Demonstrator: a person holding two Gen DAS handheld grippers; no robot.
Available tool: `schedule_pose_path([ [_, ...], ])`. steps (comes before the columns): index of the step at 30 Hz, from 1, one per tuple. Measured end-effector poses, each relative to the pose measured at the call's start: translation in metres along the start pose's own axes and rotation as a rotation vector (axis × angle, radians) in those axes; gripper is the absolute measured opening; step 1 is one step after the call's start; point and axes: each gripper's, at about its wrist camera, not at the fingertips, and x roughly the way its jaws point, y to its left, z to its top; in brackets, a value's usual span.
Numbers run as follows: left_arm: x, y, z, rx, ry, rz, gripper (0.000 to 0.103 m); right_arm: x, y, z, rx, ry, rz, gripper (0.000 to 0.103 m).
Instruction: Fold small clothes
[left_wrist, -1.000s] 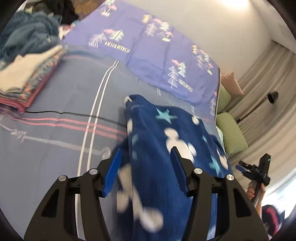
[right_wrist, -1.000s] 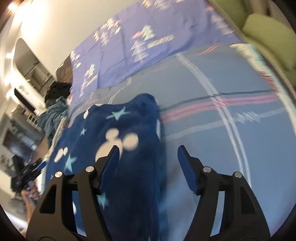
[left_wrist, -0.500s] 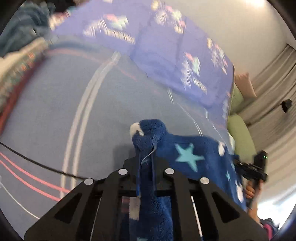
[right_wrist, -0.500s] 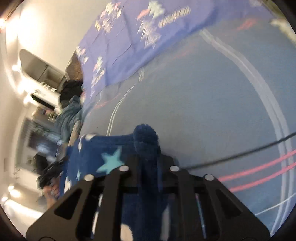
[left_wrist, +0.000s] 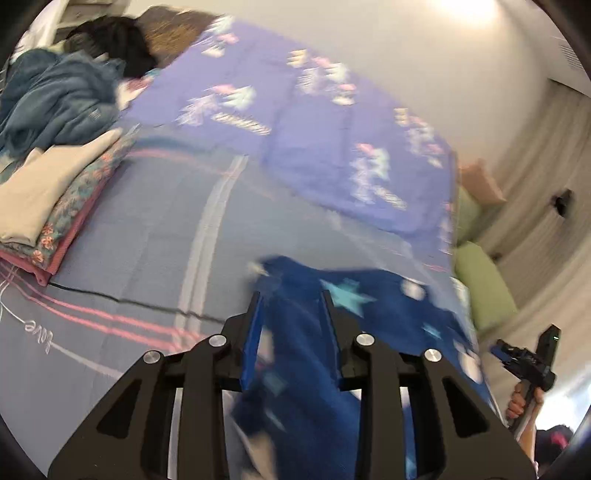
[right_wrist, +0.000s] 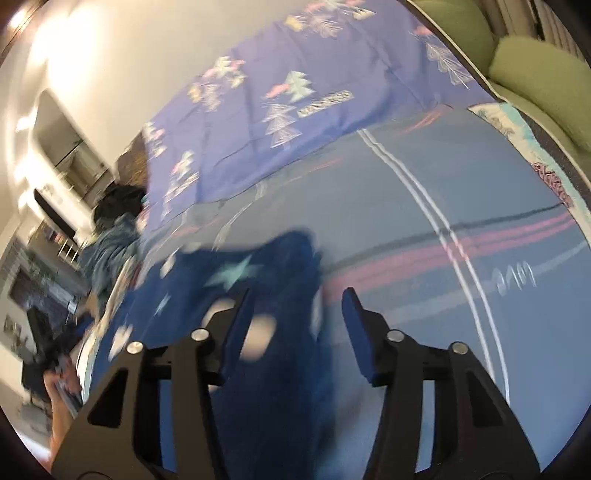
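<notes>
A dark blue fleece garment with pale stars and white blotches lies on the grey-blue striped bed sheet. My left gripper sits over its near left corner. The jaws are opening, and loose cloth lies between the blue pads without being pinched. In the right wrist view the same garment spreads to the left. My right gripper hangs over its right edge, jaws opening, with cloth under the left pad and a clear gap beside the right one. The picture is blurred by motion.
A stack of folded clothes sits at the left, with a heap of grey-blue clothing behind it. A purple quilt covers the far side. Green cushions line the right edge. A black cable crosses the sheet.
A second ago both grippers stood open over the garment. Half a second ago both were shut on its corners, held up. Now both have let go and the cloth lies slack.
</notes>
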Motion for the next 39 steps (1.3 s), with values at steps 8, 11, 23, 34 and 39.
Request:
schedule_pose_path([
  [8,-0.008,-0.063,-0.116,0.183,0.144,-0.068,0.062,-0.037,0.056,-0.123,-0.197,0.026,-0.053,0.06],
  [11,-0.007,-0.066,-0.144,0.253,0.084,-0.003,0.062,-0.022,0.054,-0.152,-0.256,0.011,-0.153,0.062],
  [23,-0.088,-0.036,-0.159,0.128,0.028,0.045,0.064,-0.065,0.081,-0.177,-0.253,-0.071,-0.281,0.069],
  [34,-0.091,-0.028,-0.184,0.167,0.092,0.143,0.068,-0.08,0.167,-0.201,-0.458,-0.154,-0.155,0.069],
  [39,-0.09,-0.022,-0.192,0.169,0.098,0.13,0.068,-0.061,0.187,-0.205,-0.494,-0.085,-0.136,0.07],
])
